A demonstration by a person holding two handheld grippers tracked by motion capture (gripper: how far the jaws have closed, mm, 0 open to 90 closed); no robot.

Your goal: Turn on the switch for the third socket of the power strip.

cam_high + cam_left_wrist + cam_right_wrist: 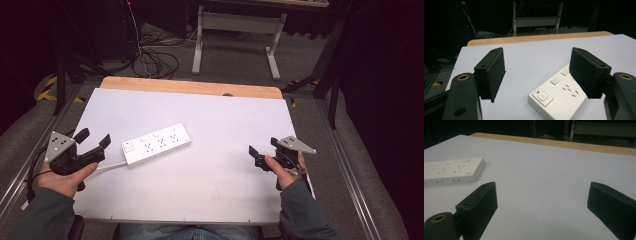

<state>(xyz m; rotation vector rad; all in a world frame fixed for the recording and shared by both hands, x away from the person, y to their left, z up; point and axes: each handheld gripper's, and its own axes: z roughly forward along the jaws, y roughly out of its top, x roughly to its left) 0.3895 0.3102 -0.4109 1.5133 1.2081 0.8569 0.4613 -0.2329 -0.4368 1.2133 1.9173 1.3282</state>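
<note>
Left hand-held gripper [94, 140]: near the surface's left edge, jaws spread wide and empty; it points at the switch end of the strip, which looks like the start of an approach.
Right hand-held gripper [263, 150]: near the right edge, jaws also apart and gripping nothing; it is well apart from the strip, probably parked so the middle stays free.
Power strip [156, 144]: white, lying flat and slanted on the left half of the surface, just beyond the left gripper; its cord leaves the near end toward that hand.
Switch [543, 97]: at the strip's near end, facing up between the left jaws' line of sight, so easy to reach.
Surface [225, 125]: white sheet, bare apart from the strip.
Far edge: a wooden strip, then dark floor with cables.
</note>
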